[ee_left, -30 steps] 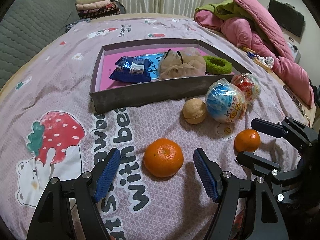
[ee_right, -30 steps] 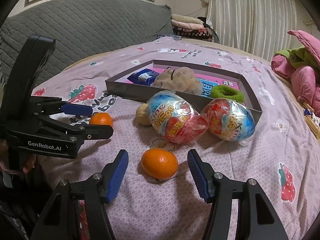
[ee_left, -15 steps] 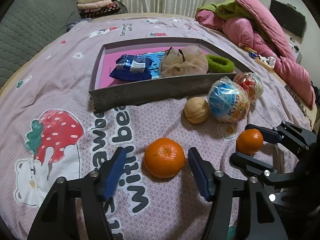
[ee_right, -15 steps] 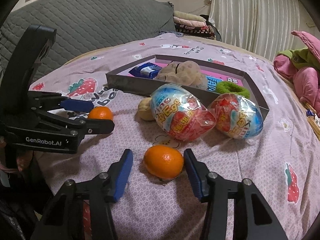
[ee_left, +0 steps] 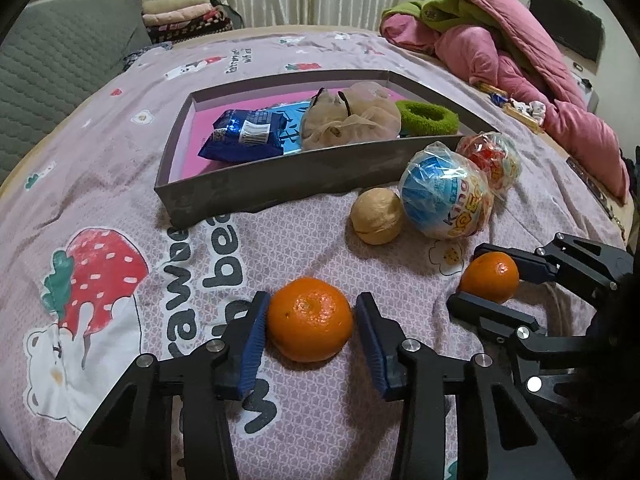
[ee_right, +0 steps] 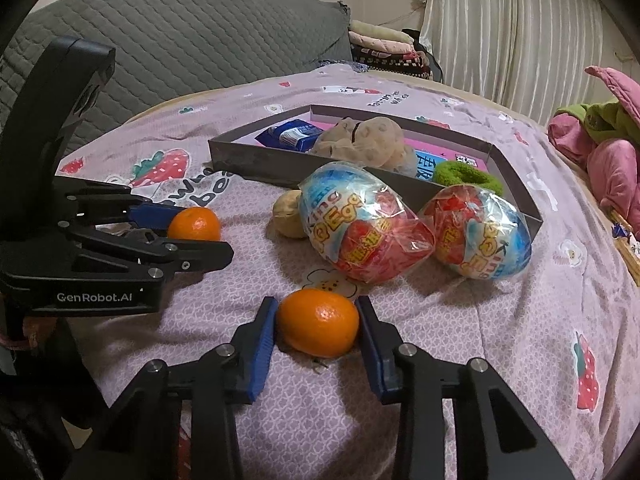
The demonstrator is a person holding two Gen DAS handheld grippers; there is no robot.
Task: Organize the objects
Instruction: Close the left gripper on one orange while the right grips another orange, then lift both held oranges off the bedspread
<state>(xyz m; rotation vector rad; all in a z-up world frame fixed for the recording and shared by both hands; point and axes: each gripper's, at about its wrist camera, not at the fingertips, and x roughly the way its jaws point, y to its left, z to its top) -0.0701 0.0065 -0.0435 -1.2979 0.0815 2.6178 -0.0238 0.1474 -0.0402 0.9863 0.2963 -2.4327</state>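
On the pink strawberry-print bedspread point(ee_left: 132, 184) two mandarins lie well apart, each framed by a gripper. The left gripper point(ee_left: 310, 330) has its jaws closing around the larger mandarin point(ee_left: 309, 319): the left blue pad point(ee_left: 252, 344) is at the fruit's skin, while a sliver of cloth shows between the fruit and the right pad, so it is not yet clamped. This mandarin rests on the printed lettering with its stem dimple facing up and slightly toward the camera; it is a squat round, wider than tall, its broad axis running from pad to pad.

The right gripper point(ee_right: 316, 330) is closing likewise around the smaller mandarin point(ee_right: 319, 328), whose long axis also lies across, from one finger to the other. Its pads sit just beside the skin on both sides; whether they press yet I cannot tell.

Beyond the fruit lie a walnut point(ee_left: 377, 216) and two wrapped surprise eggs point(ee_right: 362, 226), the nearer one tilted, its long axis slanting down to the right. Behind them stands a shallow grey box point(ee_left: 280, 184) with a pink floor, holding a blue snack packet point(ee_left: 248, 136), a beige mesh pouch point(ee_left: 350, 120) and a green scrunchie point(ee_left: 426, 117).
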